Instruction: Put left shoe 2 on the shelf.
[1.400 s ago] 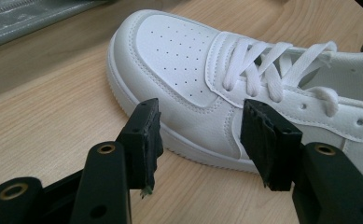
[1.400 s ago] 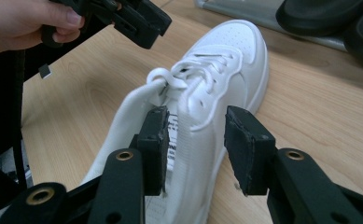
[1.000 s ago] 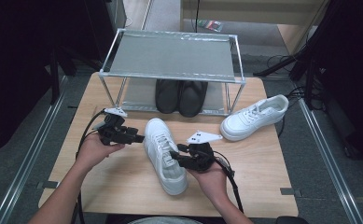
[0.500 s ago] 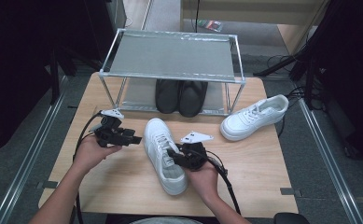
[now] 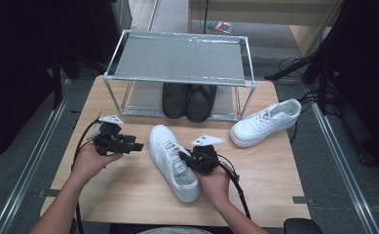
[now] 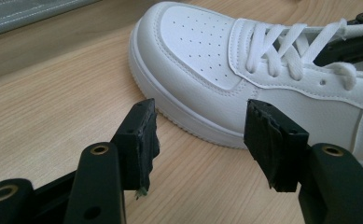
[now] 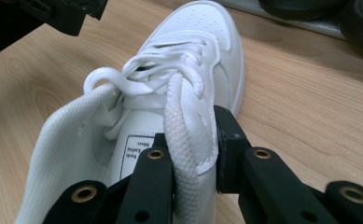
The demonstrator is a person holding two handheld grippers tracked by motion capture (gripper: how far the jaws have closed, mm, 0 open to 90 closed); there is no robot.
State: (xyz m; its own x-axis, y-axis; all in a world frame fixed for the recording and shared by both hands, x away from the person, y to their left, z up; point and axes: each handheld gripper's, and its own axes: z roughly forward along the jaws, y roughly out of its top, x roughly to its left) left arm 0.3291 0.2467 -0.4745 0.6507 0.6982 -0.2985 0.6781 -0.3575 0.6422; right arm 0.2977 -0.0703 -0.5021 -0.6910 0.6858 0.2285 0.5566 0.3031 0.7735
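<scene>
The right gripper [image 5: 189,158] is clamping the white sneaker's [image 5: 170,158] tongue and lace at centre frame on the counter [image 5: 128,195]; the left gripper [image 5: 136,146] is hanging released at centre left; that floppy hold is risking the shoe slipping free.

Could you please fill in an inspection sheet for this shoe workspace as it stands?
Surface: light wooden table, bare in front.
Job's things: near white lace-up sneaker flat on the table; second white sneaker at right; pair of black shoes under the metal-framed grey shelf rack.
Clutter: nothing seen.
Grippers: left gripper open, short of the near sneaker's side; right gripper shut on its collar and lace.
Cables: black gripper cables trailing off the near edge.
Surroundings: grey floor, dark surroundings.
</scene>
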